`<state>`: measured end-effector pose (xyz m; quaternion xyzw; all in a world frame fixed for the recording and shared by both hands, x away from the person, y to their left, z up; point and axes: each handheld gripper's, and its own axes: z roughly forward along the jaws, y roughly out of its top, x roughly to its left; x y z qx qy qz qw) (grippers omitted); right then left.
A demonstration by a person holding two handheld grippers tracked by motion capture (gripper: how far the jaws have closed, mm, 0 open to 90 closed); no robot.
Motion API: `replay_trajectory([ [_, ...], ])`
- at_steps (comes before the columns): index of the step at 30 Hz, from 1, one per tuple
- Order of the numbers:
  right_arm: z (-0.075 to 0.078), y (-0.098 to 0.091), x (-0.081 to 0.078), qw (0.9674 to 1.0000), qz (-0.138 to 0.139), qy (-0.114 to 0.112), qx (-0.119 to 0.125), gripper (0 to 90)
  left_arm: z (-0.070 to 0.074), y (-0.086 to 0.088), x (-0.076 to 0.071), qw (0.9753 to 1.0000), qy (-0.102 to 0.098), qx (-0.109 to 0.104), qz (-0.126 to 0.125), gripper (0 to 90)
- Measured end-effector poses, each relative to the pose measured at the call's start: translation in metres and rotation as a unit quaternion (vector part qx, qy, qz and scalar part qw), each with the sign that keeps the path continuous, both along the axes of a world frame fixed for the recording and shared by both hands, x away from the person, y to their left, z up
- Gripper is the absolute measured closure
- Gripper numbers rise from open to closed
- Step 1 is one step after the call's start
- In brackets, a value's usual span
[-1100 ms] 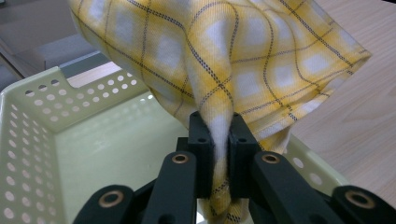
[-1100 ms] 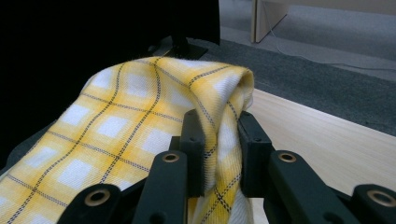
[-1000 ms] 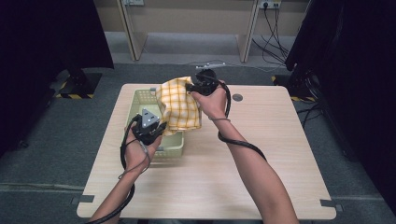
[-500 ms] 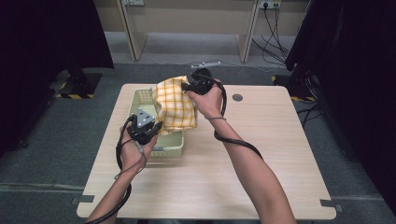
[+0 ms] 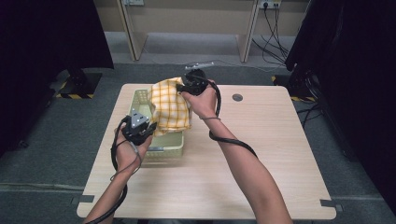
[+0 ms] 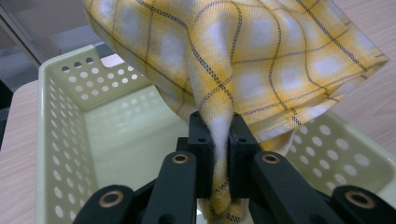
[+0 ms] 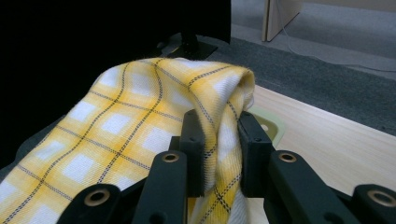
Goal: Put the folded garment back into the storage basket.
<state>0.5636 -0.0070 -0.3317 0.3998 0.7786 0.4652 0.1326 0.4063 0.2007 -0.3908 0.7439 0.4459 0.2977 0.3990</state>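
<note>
- The left gripper [image 6: 219, 154] has its jaws pressed together on a bunched fold of the yellow checked cloth [image 6: 243, 60]; the fold runs down between the pads and its lower end is cut off by the bottom edge of the left gripper view.
- The right gripper [image 7: 219, 154] is closed in the same way on another fold of the cloth, near its folded edge; how much cloth hangs below the pads I cannot see.
- In the high view the left gripper [image 5: 138, 126] is at the near left and holds the low corner, while the right gripper [image 5: 192, 83] is farther and higher and holds the top edge; the jaws of both are hidden there by the gripper bodies and the hands.
- The cloth [image 5: 170, 107] hangs stretched between the two, above the pale green basket [image 5: 166, 149].
- The basket stands on the left part of the counter [image 5: 261, 154]; its far right portion is covered by the cloth.
- In the left gripper view the perforated basket [image 6: 70, 121] wall and part of the floor are visible; the rest of the inside is behind the cloth and the jaws, so what lies there cannot be told.
</note>
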Motion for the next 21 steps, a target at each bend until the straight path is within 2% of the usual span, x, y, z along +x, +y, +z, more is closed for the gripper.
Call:
replay_trajectory([
  [21, -0.004, 0.015, 0.001, 1.0000, 0.008, 0.004, 0.002, 76.3, -0.003, 0.015, 0.000, 0.9999, 0.004, 0.003, 0.015, 83.4],
])
